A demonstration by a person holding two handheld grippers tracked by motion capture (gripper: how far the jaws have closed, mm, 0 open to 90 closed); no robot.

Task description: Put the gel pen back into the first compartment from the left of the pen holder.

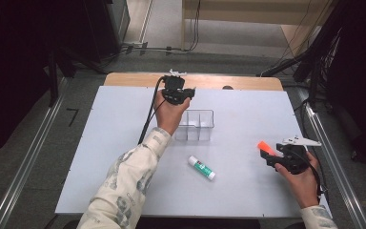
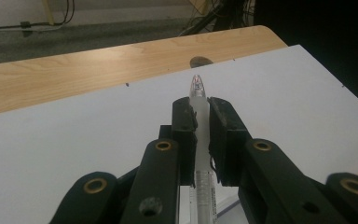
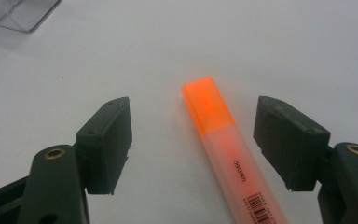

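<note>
High view: two tongs, left tongs (image 1: 187, 92) at upper centre clamped on one clear pen, right tongs (image 1: 270, 155) at lower right spread wide around one orange highlighter (image 1: 264, 146); one glue stick (image 1: 201, 168) lying at lower centre; one clear divided box (image 1: 195, 125) mid-frame, contents unclear; white surface (image 1: 100, 143) on wood, grey floor around

Left gripper view: pen (image 2: 197, 93) pinched upright at centre

Right gripper view: highlighter (image 3: 221, 135) lying centre, untouched

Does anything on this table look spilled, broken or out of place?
Nothing stands out. The glue stick and orange highlighter lie whole on the white sheet, and the clear box stands upright.
</note>
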